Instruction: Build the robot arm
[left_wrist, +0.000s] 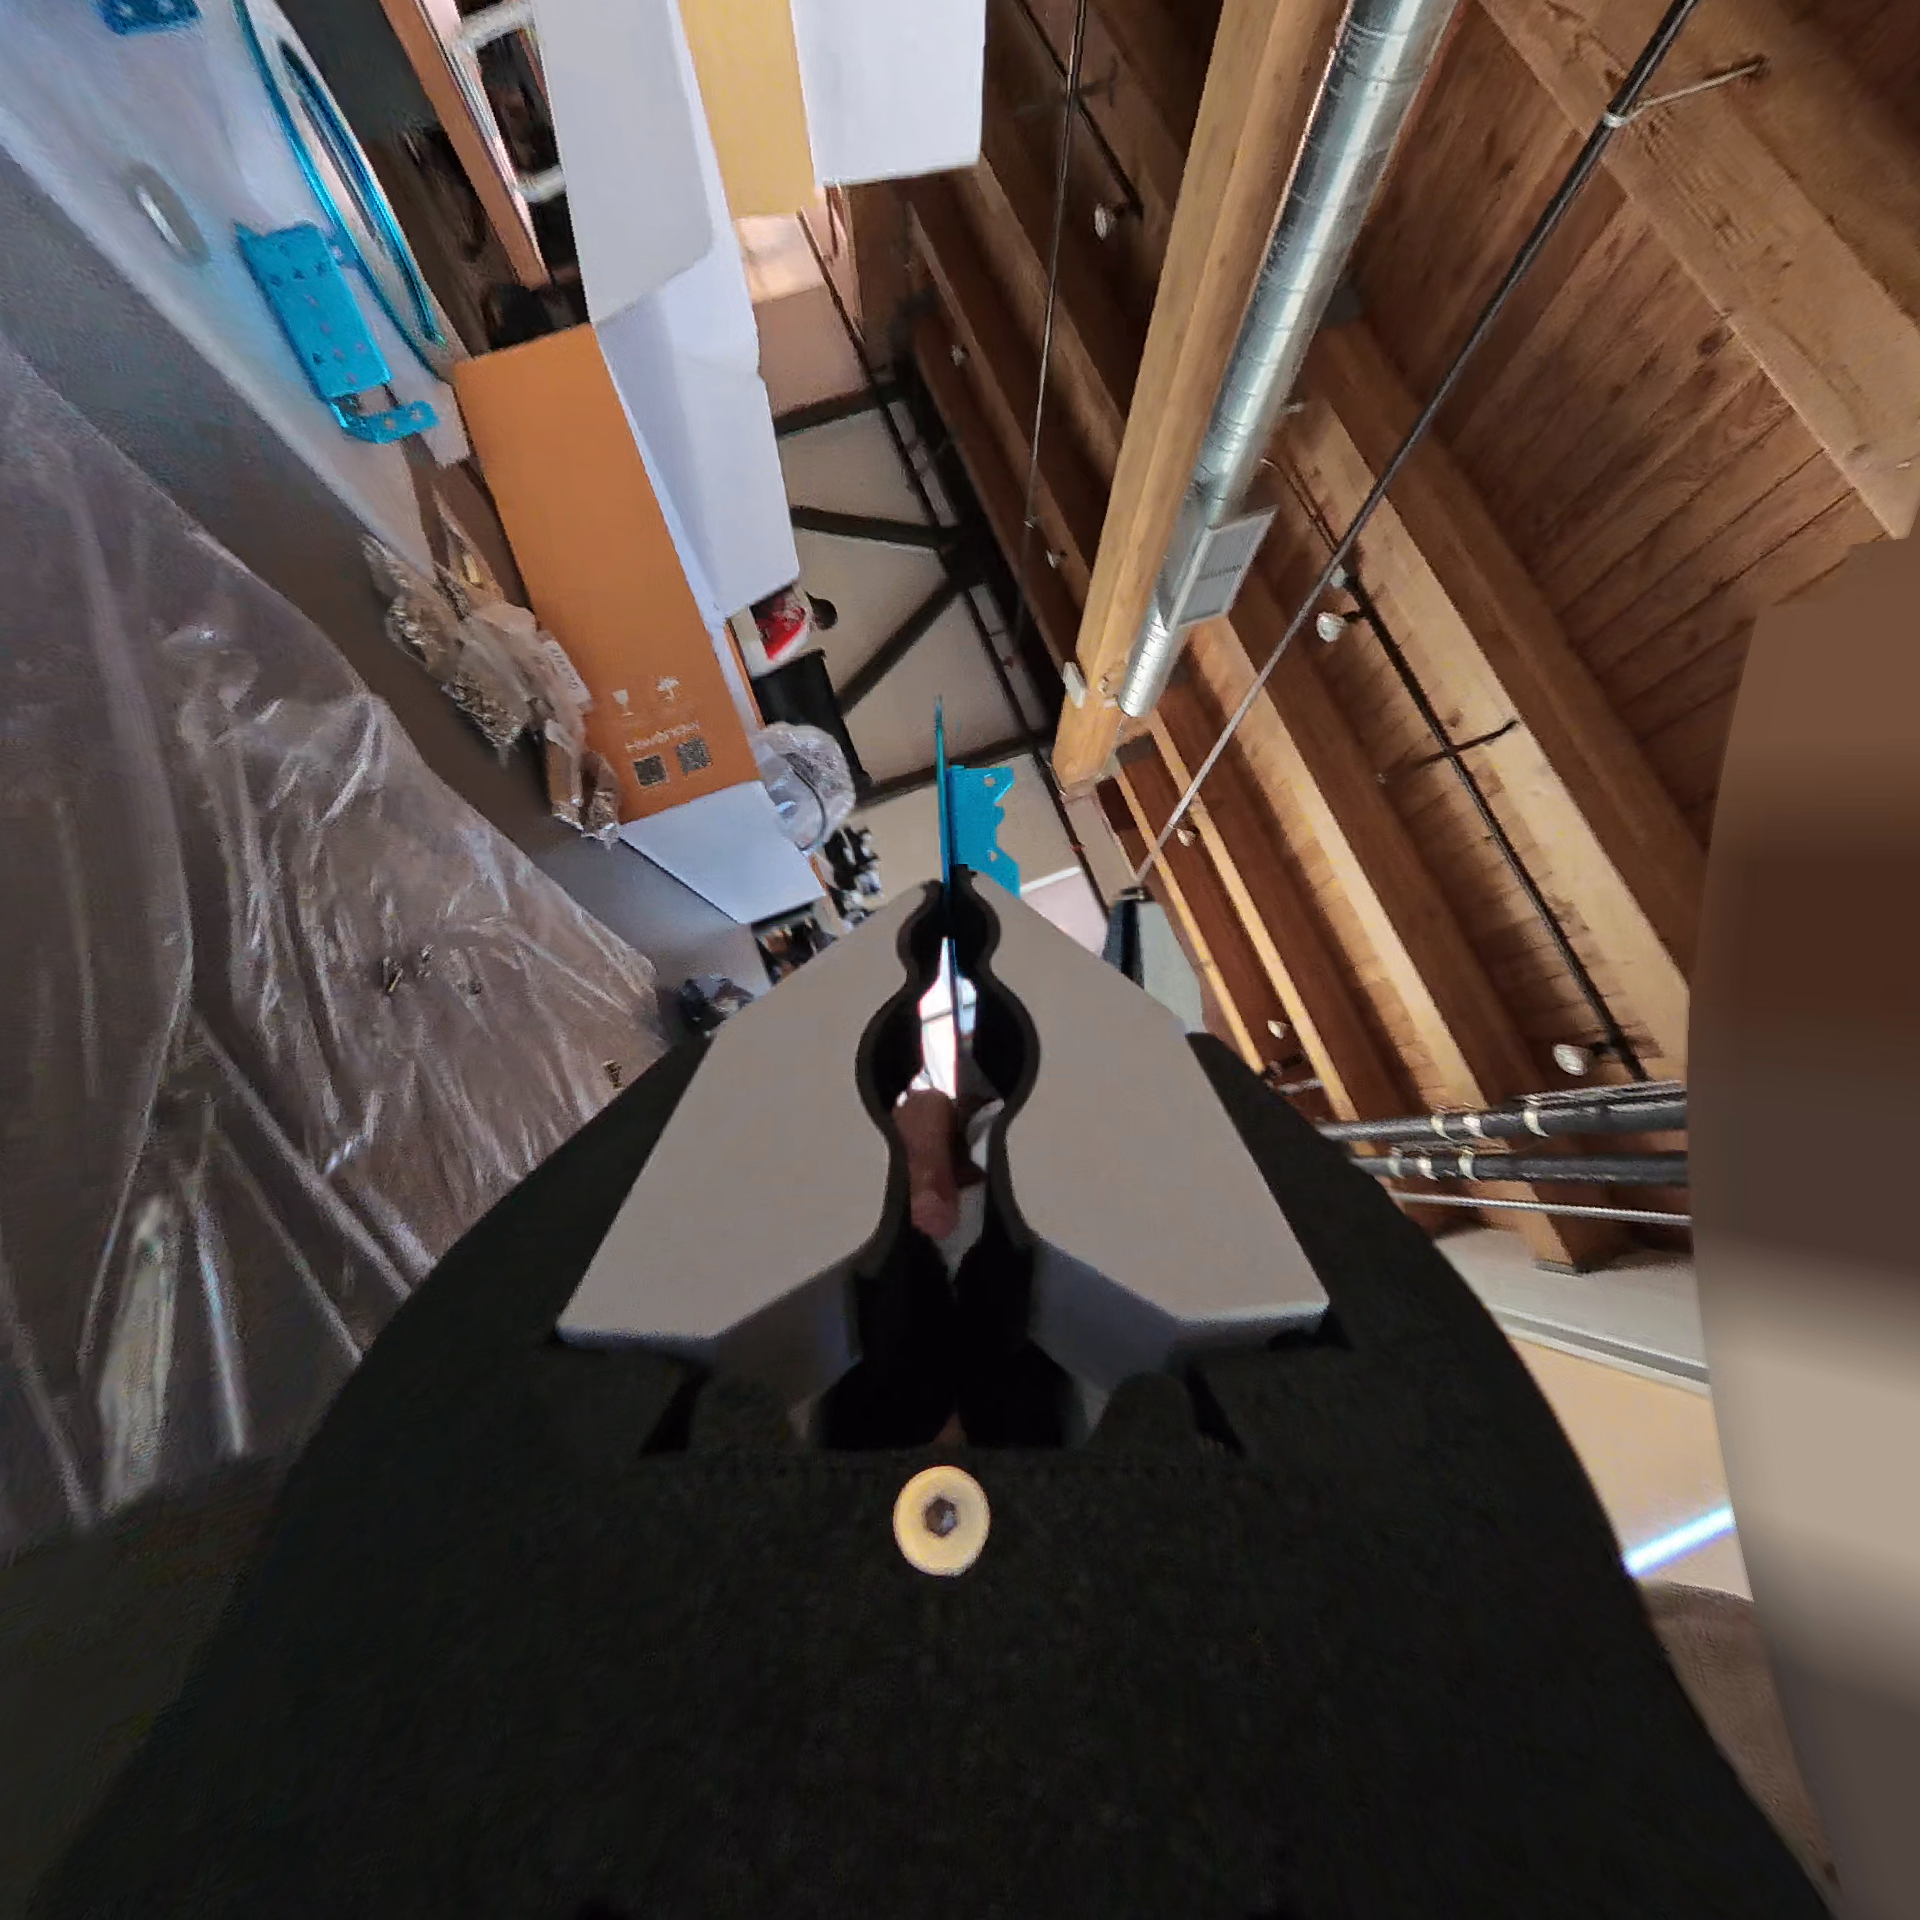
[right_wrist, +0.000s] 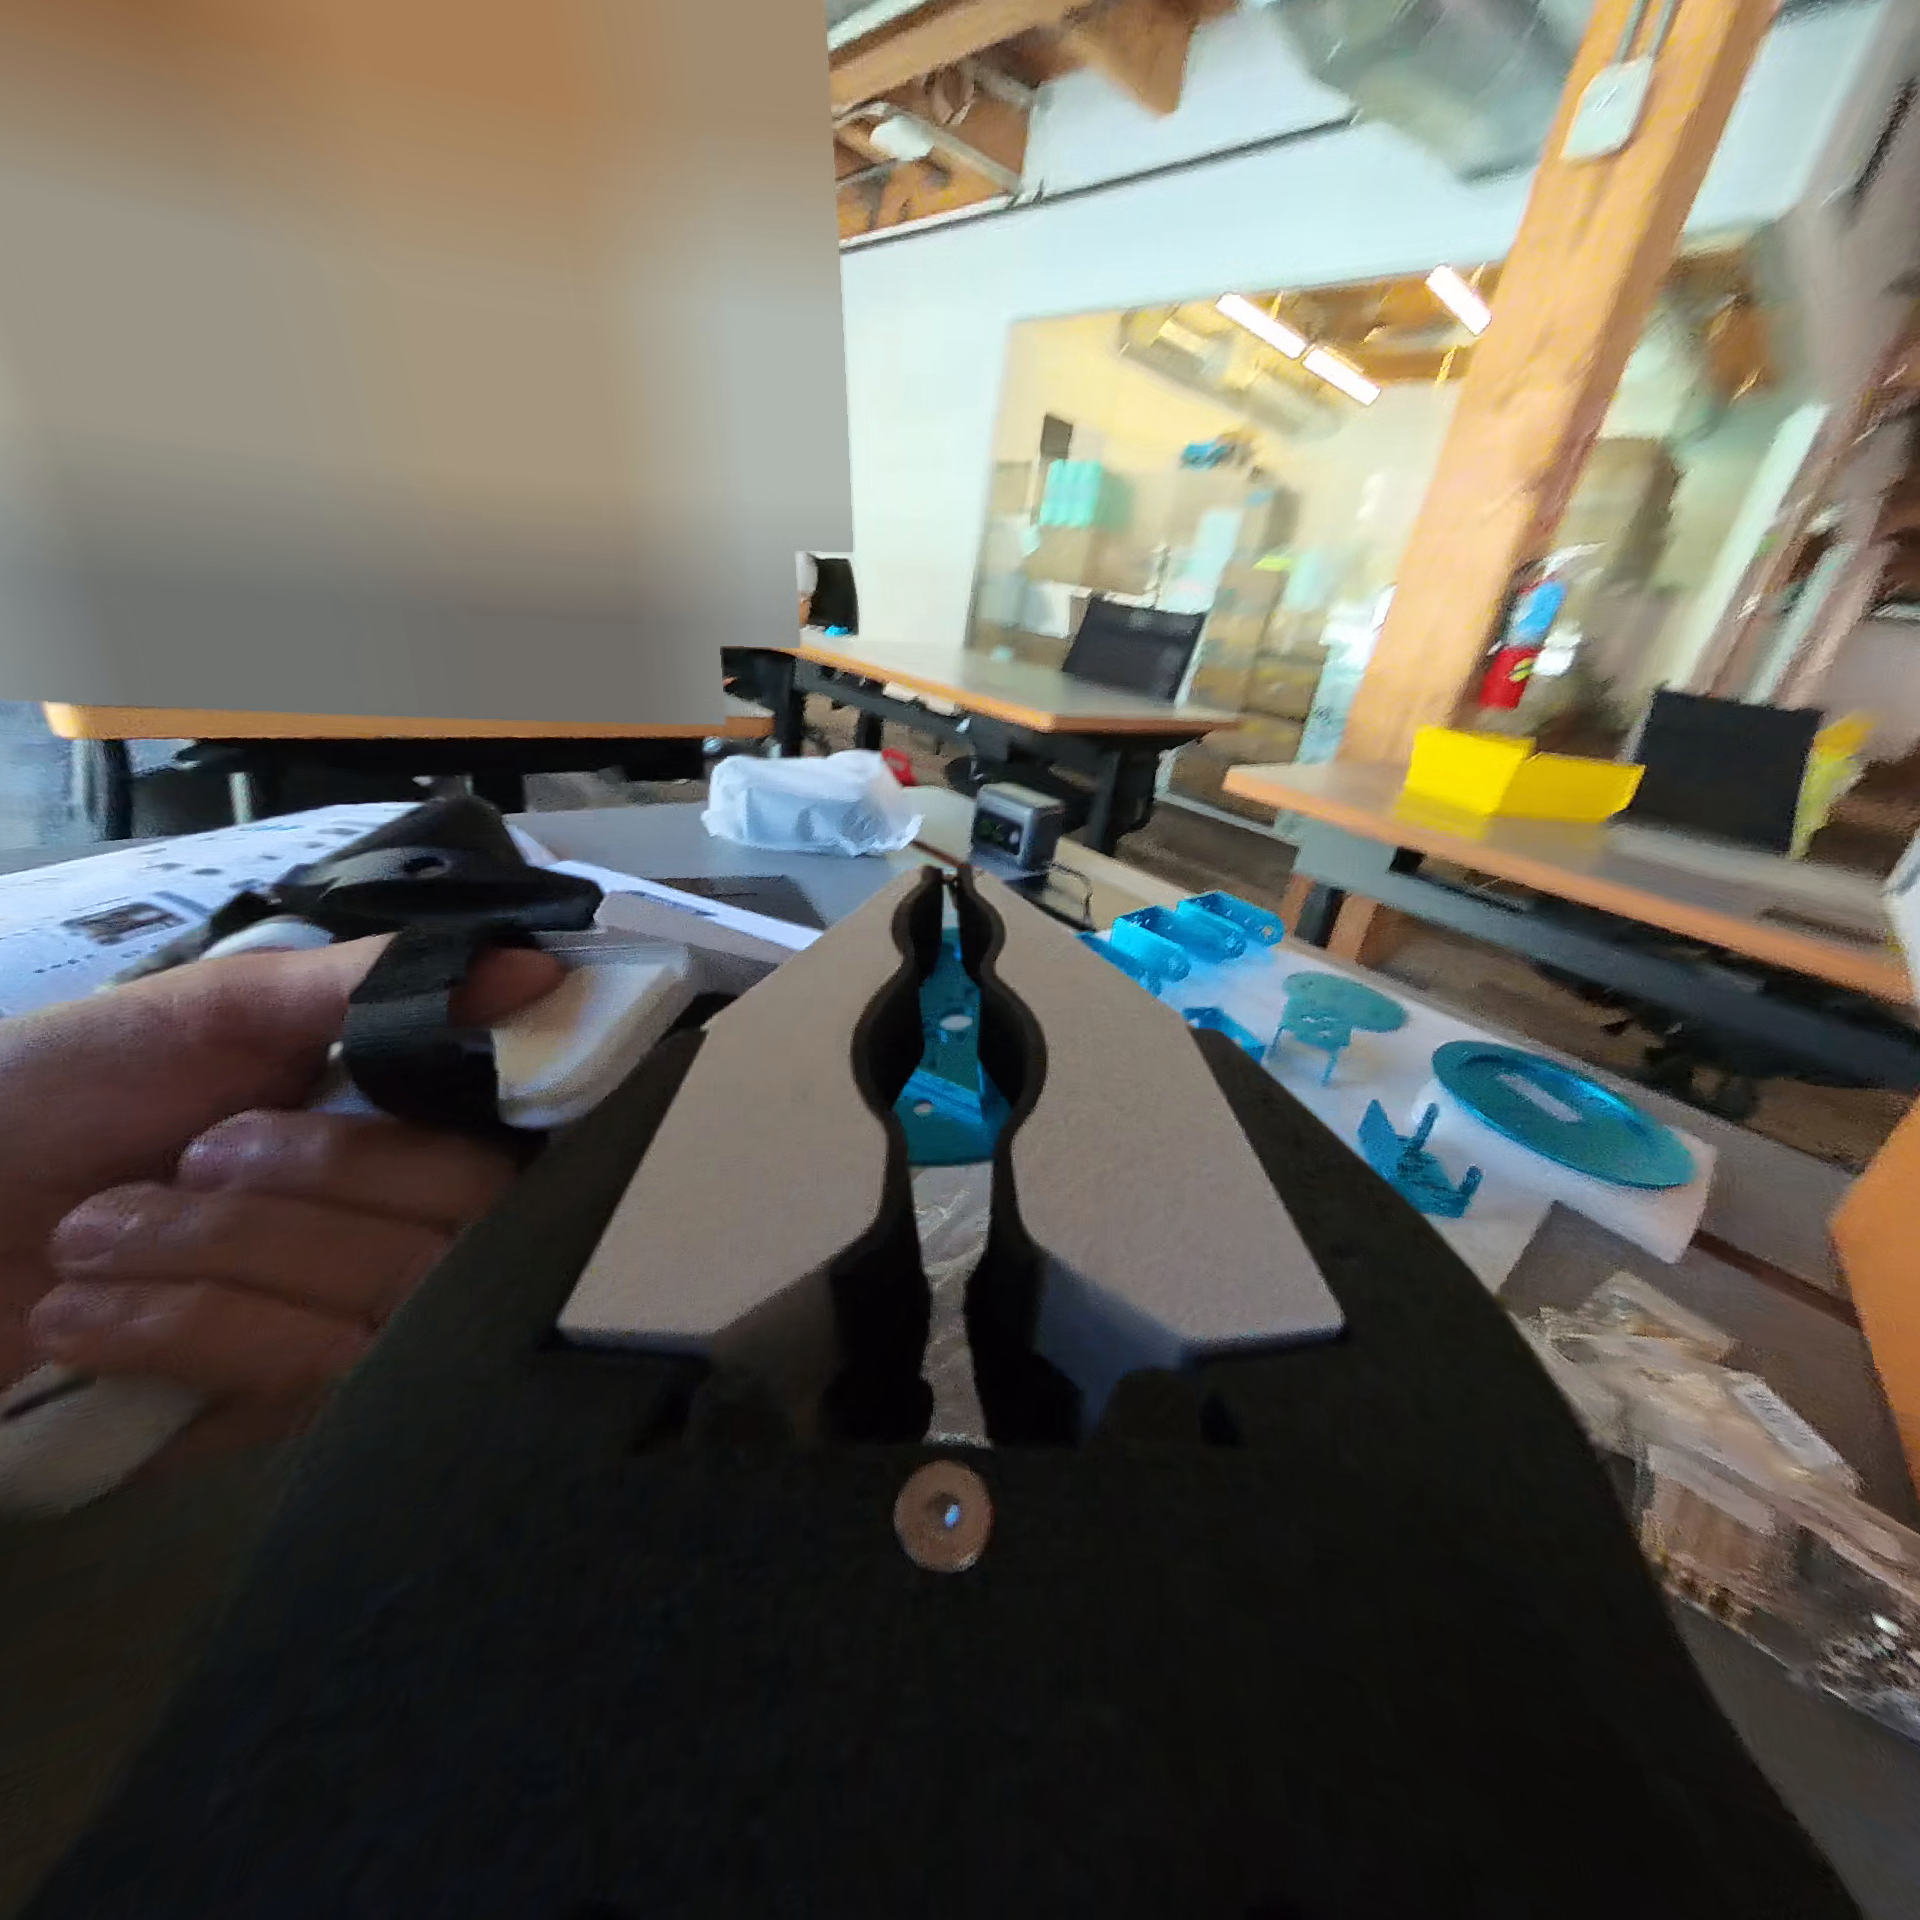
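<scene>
Left wrist view shows the left gripper tilted toward the ceiling, jaws clamped edge-on upon a thin blue metal bracket, while the right gripper, jaws together and seemingly empty, hangs above blue parts on white foam.

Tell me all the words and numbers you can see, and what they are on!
Orange and white cardboard box: small symbols, square codes and one short word; I won't copy it out.
White printed paper sheet: too blurred to read.
Small grey box with green display: too small to read.
Red fire extinguisher: label blurred.
Thin blue metal plate in the left gripper: no writing seen.
</scene>
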